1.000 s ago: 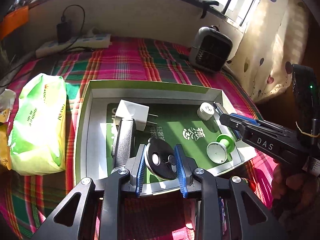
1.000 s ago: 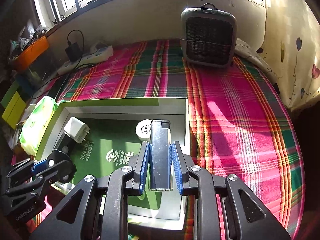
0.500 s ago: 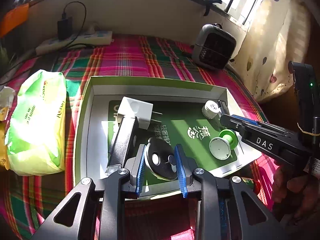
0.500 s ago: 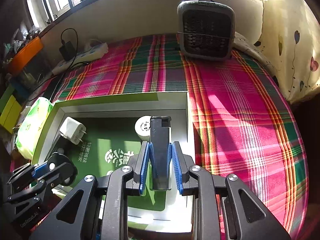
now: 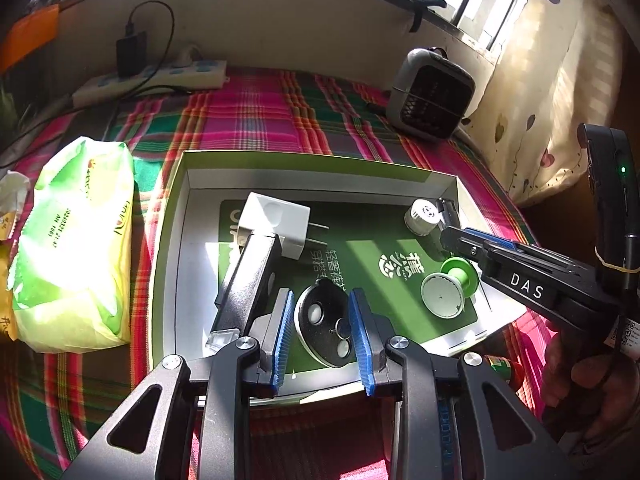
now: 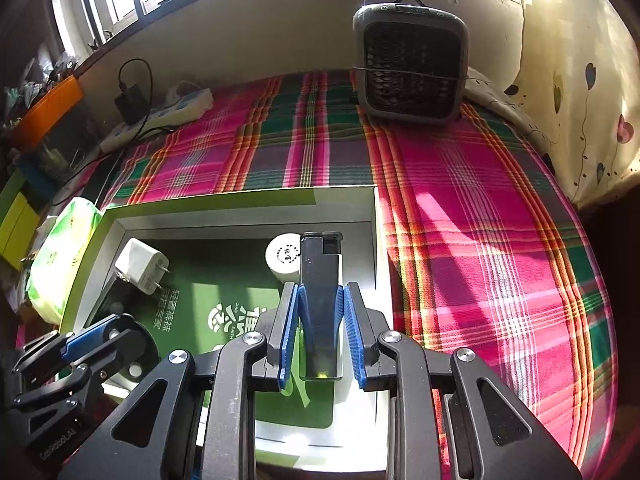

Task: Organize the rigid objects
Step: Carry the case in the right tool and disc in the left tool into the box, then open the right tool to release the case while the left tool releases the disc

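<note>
Over a green-and-white shallow cardboard box [image 5: 182, 216] on a plaid-covered tabletop [image 6: 480, 208], the left tool [image 5: 322, 330] holds a dark oval key fob with pale buttons [image 5: 326, 326] between its blue pads, low above the box's near-left floor, the fob's long axis running roughly along the fingers. To the right, the right tool [image 6: 320, 330] grips a dark rectangular lighter [image 6: 321, 280] around its lower body. The lighter's long axis points away down the fingers, cap end beside a white cylindrical cap [image 6: 282, 258] by the box's right wall, so lowering looks like the next step.

One box [image 5: 304, 159], one charger [image 5: 276, 224], two lighters [image 6: 320, 280], two spools [image 5: 448, 292]
</note>
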A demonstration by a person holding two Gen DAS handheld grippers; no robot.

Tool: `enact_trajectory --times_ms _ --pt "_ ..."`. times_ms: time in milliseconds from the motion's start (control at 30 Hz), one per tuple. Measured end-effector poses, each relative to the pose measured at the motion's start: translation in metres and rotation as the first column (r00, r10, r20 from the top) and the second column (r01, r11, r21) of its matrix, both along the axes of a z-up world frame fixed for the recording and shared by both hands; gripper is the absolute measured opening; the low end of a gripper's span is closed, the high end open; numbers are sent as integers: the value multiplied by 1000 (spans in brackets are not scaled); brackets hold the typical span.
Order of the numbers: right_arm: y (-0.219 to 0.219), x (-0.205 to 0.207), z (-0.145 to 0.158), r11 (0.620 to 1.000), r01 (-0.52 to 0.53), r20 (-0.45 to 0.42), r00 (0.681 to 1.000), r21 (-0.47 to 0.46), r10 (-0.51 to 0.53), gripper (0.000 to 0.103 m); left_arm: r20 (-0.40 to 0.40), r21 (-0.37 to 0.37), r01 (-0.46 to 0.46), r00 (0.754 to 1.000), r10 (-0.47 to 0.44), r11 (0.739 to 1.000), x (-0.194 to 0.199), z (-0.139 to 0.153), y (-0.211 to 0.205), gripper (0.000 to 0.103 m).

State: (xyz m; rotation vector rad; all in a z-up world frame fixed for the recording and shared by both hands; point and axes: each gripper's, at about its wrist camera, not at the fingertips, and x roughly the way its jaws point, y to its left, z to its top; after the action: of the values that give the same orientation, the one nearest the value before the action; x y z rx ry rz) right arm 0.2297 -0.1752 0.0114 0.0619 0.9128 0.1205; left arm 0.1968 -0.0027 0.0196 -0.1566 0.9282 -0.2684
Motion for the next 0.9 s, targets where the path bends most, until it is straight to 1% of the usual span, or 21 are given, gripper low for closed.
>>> enact_trajectory --times_ms 200,400,667,767,900 --pt "-1 -1 0 1000 2 9 1000 3 -2 24 -1 12 -1 1000 1 1000 0 0 0 28" --pt "-1 -1 1 1000 4 13 1000 6 -4 24 -2 27 -8 1000 8 1000 1 -1 0 31" --pt "-4 -3 1 1000 10 21 1000 7 -10 25 0 24 -12 1000 12 1000 0 0 1 34" --pt "-4 -4 1 1000 8 25 1000 16 -9 27 3 18 -13 1000 13 1000 -1 0 1 36" --pt "-1 -7 2 1000 -4 39 999 23 3 35 6 20 -14 1000 14 1000 -3 2 0 37"
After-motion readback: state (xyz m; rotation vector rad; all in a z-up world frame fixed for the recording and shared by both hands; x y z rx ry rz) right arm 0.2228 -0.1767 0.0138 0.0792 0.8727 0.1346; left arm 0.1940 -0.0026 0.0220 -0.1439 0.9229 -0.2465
